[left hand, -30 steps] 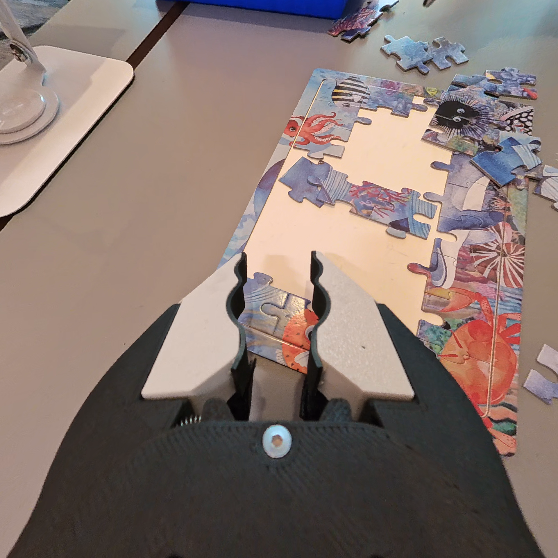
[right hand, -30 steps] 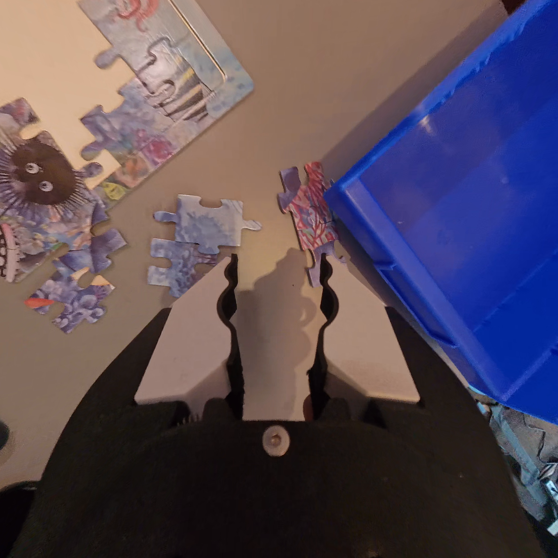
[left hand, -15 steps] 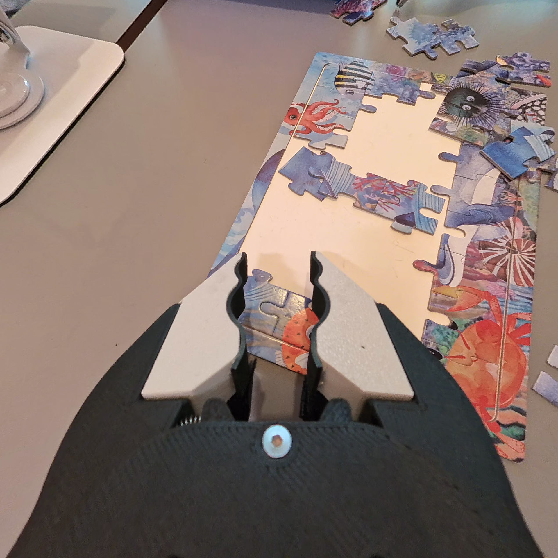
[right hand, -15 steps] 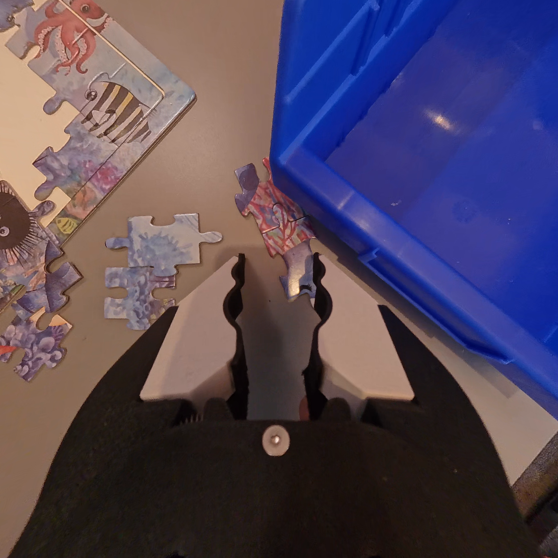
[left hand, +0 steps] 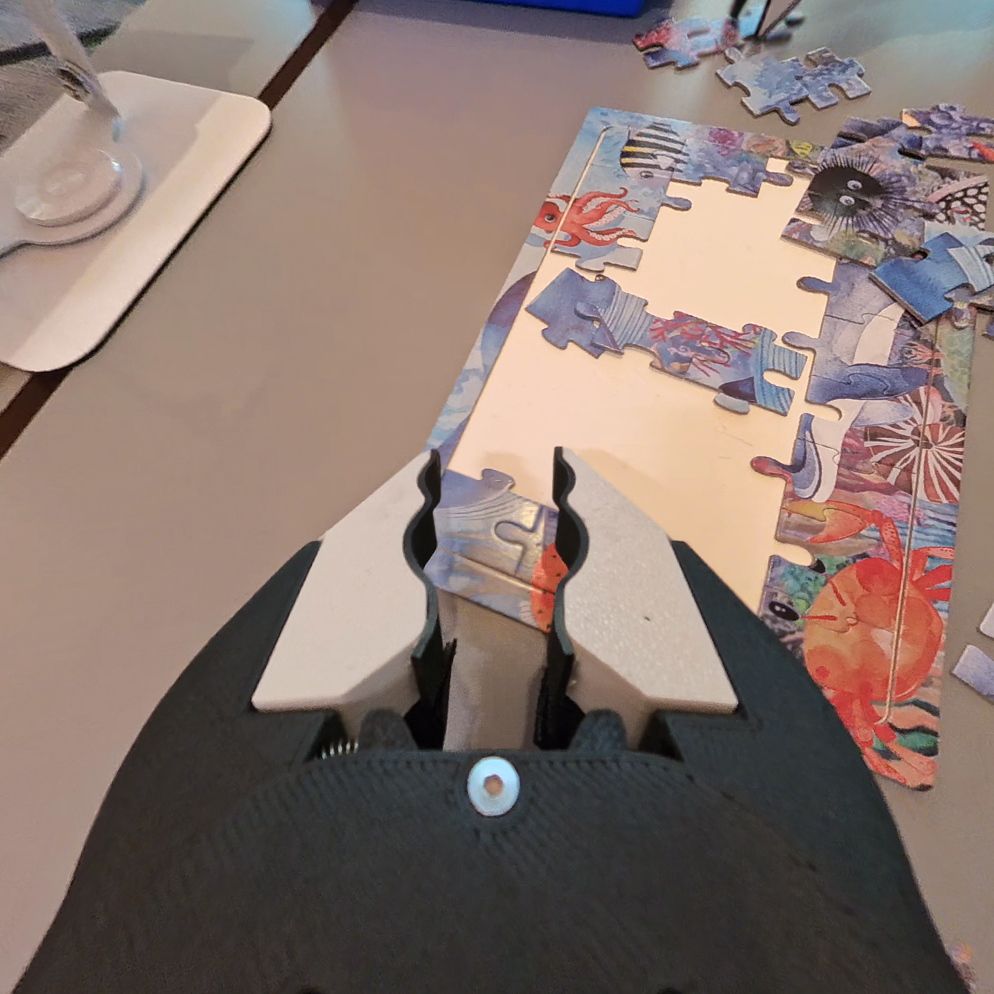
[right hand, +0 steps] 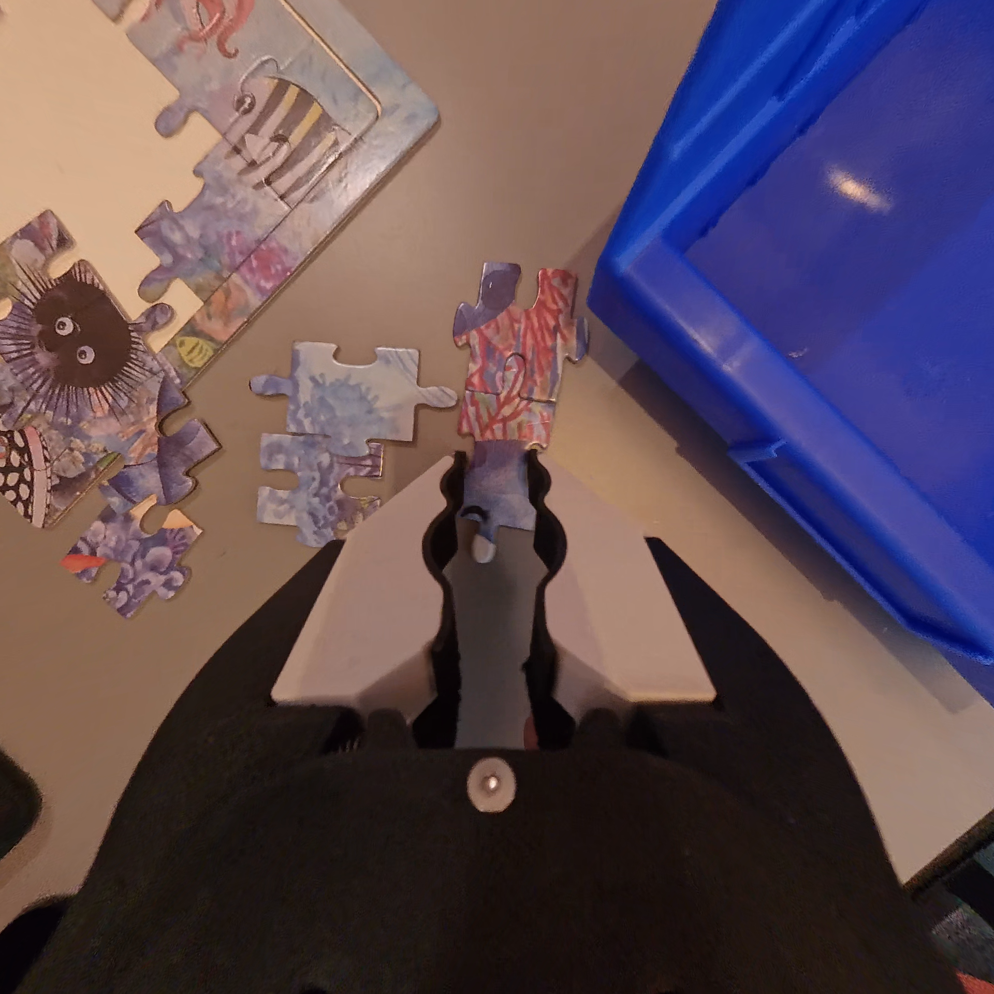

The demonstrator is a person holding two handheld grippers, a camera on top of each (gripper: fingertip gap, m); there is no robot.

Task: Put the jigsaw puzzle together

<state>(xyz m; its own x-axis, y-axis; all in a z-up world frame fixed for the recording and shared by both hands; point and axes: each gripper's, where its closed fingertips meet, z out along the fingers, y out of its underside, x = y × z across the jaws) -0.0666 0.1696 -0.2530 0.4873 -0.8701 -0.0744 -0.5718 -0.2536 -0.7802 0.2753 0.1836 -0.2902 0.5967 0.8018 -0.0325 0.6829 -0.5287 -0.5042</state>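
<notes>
The puzzle tray [left hand: 618, 430] lies on the grey table, with a bare cream middle and fitted sea-life pieces round its edges. A loose strip of joined pieces [left hand: 667, 344] lies across the bare middle. My left gripper [left hand: 495, 457] is open and empty, over the tray's near left corner. In the right wrist view, a red coral strip of joined pieces [right hand: 511, 366] lies flat beside the blue bin [right hand: 807, 269]. My right gripper [right hand: 495, 457] has its jaws closed against both sides of the strip's blue near end. The tray's striped-fish corner [right hand: 409, 118] is at upper left.
A joined pair of pale blue pieces [right hand: 344, 430] lies just left of the coral strip. A purple piece [right hand: 134, 559] and a sea-urchin cluster [right hand: 70, 344] lie farther left. A white stand base [left hand: 134, 188] sits at the table's far left. More loose pieces [left hand: 796, 80] lie beyond the tray. Left tips to right tips: about 35 cm.
My right gripper swung over the coral strip, lined up with it, and its jaws narrowed onto the near end. The left gripper stayed open and shifted only slightly.
</notes>
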